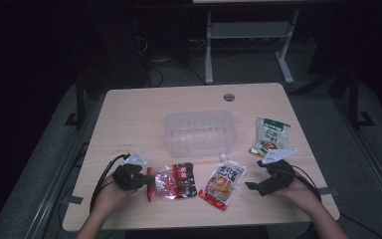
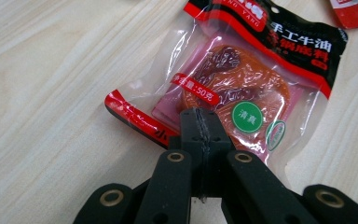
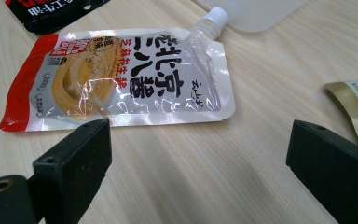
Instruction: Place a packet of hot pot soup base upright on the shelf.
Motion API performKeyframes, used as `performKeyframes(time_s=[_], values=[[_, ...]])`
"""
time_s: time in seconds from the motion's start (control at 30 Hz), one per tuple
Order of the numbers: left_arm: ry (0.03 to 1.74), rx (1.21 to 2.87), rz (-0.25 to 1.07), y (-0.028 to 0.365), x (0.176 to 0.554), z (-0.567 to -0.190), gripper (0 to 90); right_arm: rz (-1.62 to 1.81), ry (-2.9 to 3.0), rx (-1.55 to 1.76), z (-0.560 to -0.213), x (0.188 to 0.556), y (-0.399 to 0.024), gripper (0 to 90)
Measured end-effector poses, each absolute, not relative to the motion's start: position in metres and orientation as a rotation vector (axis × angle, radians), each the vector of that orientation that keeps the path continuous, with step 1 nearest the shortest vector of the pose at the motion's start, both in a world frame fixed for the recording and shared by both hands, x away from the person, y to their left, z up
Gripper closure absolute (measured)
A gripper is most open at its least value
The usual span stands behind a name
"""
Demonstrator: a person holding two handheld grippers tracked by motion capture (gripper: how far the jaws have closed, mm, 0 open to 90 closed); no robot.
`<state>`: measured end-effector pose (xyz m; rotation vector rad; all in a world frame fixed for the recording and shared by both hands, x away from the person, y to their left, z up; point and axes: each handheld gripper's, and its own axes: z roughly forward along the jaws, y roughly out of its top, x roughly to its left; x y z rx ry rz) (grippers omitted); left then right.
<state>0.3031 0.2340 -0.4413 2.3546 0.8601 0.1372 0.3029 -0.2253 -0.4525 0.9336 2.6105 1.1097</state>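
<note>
The person is sitting at the bench (image 1: 129, 107) with a tool in each hand, and the left tool (image 1: 140, 180) is pinching the near edge of the red-and-clear hotpot sachet (image 1: 173, 180), its jaws pressed together on the packet's sealed rim. That grip on the flat seam looks chosen so the soft filling is not being squeezed, and the sachet is lying flat on the wood just in front of the clear plastic tub (image 1: 200, 132), which is sitting open in the middle as if waiting to receive the packets. The right tool (image 1: 258, 182) is hovering low over the bench with its jaws spread wide and holding nothing, pointing toward the spouted sauce pouch (image 1: 224, 181) that is lying just beside the sachet. A third packet, the green-and-white one (image 1: 271, 136), is resting farther back to the right of the tub. From above, everything is looking small and dim; the left gripper view is giving the real detail, showing the closed jaws biting the sachet's (image 2: 242, 79) red border. The right gripper view is showing the pouch (image 3: 121, 74) lying apart from both open jaws, its white cap aimed at a corner of the tub (image 3: 256, 11).
</note>
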Motion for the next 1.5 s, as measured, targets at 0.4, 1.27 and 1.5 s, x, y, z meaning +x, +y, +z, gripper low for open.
performKeyframes(time_s=[0.4,1.27,1.5], values=[[0.857,2.350,0.147,0.243,0.299,-0.436,89.9,1.178,2.606,0.922,-0.443,0.298,-0.213,6.0],[0.906,2.408,0.091,0.241,0.303,-0.449,89.9,1.420,2.687,0.776,-0.421,0.322,-0.130,9.8],[0.907,2.406,0.100,0.240,0.302,-0.449,90.0,1.444,2.746,0.765,-0.427,0.333,-0.098,11.8]])
